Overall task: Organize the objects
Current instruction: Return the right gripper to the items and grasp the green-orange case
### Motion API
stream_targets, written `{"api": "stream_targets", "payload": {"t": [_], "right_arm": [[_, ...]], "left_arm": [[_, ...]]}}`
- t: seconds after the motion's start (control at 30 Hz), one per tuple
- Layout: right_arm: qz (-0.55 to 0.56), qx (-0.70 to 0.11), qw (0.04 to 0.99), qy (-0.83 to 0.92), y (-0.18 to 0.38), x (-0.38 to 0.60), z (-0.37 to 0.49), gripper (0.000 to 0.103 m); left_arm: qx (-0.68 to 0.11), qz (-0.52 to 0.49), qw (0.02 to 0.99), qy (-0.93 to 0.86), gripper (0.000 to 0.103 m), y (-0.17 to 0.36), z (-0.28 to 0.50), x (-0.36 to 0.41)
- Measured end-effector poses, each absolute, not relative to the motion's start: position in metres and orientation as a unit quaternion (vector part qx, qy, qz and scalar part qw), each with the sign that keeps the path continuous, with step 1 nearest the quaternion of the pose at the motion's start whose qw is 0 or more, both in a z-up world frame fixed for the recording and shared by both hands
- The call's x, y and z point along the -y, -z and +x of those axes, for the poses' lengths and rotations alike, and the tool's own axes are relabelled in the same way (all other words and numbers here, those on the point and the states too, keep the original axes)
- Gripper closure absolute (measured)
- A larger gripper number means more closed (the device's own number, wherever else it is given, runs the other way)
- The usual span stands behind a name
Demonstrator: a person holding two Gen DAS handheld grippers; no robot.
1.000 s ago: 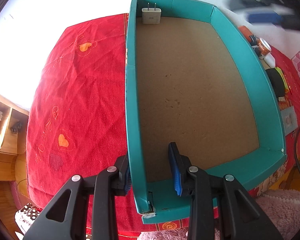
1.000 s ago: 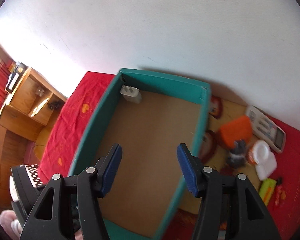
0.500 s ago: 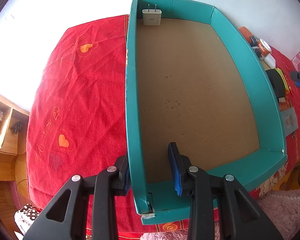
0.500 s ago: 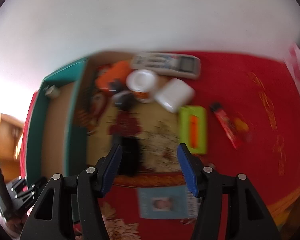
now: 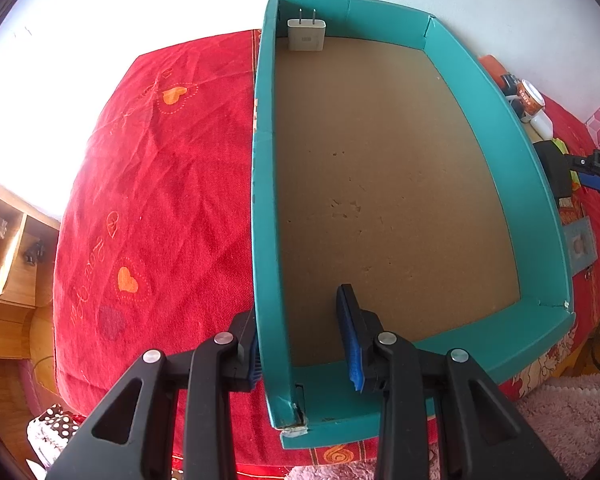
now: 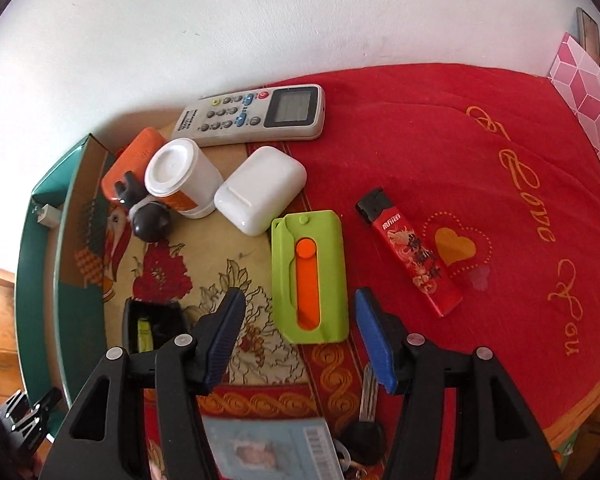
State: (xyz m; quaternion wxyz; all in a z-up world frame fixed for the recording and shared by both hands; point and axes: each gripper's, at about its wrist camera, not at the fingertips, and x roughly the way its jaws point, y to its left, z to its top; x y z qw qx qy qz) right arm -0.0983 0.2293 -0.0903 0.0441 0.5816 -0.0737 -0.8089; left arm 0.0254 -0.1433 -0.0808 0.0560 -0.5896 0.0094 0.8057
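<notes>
I keep the left gripper clamped on the teal box's near left wall to steady it, charger in its far corner, while my right gripper hangs half-open and empty over the green case to its right.

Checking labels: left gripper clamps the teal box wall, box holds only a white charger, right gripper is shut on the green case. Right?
Not quite. The right wrist view shows the right gripper open above the green case, not shut on it. Left gripper on the teal box wall and the lone white charger are correct.
</notes>
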Motion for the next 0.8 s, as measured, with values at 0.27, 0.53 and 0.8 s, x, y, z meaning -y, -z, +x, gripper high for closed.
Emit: {"api": "stream_targets", "payload": {"t": [0.27,0.53,0.8], "right_arm": [[0.583,0.065,0.045,0.808,0.092,-0.225,-0.104,0.044],[0.587,0.034,0.036,0.808,0.094,-0.208,-0.109,0.045],[0.587,0.013,0.018,0.81,0.094,-0.201,-0.11,0.062]], "left_arm": [[-0.008,-0.589,0.055,-0.806,0.073,0.08,0.026,0.143],[-0.008,-0.588,0.053,-0.807,0.073,0.082,0.021,0.144],[-0.006,-0.588,0.051,-0.807,0.073,0.083,0.019,0.143]]}}
